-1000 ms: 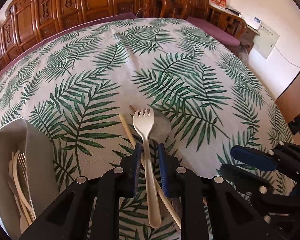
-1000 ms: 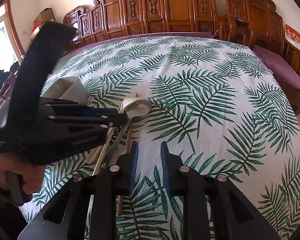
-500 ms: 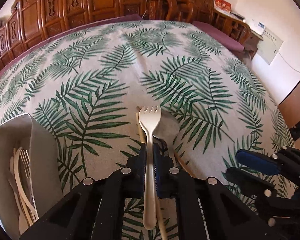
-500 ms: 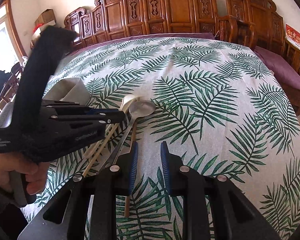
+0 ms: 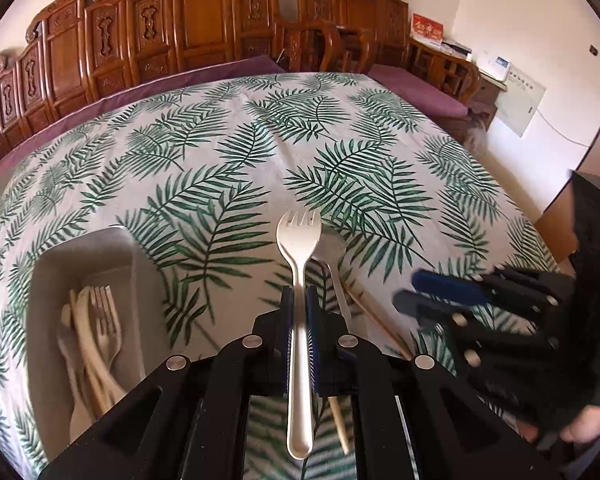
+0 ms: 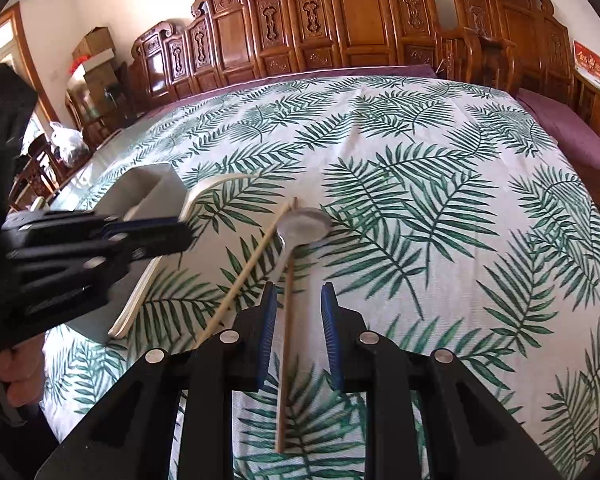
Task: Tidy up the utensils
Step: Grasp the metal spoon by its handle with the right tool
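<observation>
Left wrist view. We record our left gripper (image 5: 300,322), black-framed with blue pads, clamped on the neck of a pale cream plastic fork (image 5: 299,280); the pads press both sides of the handle. The fork points forward, tines away from the camera, handle end running back between the gripper arms, lifted clear of the palm-leaf-printed tablecloth (image 5: 228,148). Just right of the fork head lies a grey metal spoon (image 5: 332,252), bowl on the cloth, its handle passing under the gripper's right side. Beside it lie thin pale wooden chopsticks (image 5: 374,316), slanting toward the lower right. At left stands a grey rectangular plastic bin (image 5: 140,300), holding several cream forks and spoons (image 5: 96,336) leaning together. At right we see our right gripper (image 5: 432,292), its blue pads slightly apart, nothing between them.

Right wrist view. Our right gripper (image 6: 298,328) stands with its pads apart, gripping nothing. One brown chopstick (image 6: 286,340) lies on the cloth in the gap between the pads; whether either pad touches it we cannot tell. The spoon bowl rests ahead of it, and a second chopstick crosses diagonally at left. The left gripper (image 6: 180,236) appears at left, carrying the fork in front of the bin. Carved wooden chairs (image 6: 340,24) line the far table edge.
</observation>
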Demonstrator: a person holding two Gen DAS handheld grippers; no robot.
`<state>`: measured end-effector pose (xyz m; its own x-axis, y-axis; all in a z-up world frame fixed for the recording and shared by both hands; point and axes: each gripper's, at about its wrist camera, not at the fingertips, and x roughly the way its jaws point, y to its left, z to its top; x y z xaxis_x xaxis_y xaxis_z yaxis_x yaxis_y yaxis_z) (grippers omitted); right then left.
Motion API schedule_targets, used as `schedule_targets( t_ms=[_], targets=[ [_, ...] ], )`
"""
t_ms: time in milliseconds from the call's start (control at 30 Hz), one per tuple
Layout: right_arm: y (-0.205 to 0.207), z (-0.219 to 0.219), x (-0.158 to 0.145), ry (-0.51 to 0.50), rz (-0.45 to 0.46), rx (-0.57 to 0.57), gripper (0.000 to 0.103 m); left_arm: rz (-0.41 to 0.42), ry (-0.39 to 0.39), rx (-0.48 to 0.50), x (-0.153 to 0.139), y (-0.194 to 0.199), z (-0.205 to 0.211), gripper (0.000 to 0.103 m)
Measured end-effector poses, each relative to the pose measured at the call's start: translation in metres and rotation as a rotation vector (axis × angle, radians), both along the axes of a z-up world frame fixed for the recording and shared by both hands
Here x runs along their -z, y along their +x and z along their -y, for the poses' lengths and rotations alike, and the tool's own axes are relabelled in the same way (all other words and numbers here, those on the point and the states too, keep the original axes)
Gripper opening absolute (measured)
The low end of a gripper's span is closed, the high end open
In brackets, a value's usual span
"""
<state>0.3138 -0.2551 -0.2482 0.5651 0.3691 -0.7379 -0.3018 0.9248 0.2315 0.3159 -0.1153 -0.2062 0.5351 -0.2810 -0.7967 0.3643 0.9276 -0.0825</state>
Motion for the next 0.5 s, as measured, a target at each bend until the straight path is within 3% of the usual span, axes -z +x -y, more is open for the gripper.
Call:
schedule_targets(
  t_ms=[500],
  targets=[
    [0.04,-0.043,0.023,-0.071,-0.021,0.0,0.025,0.025,-0.062,-0.007,-0.011,-0.018,-0.022,0.006]
  ],
)
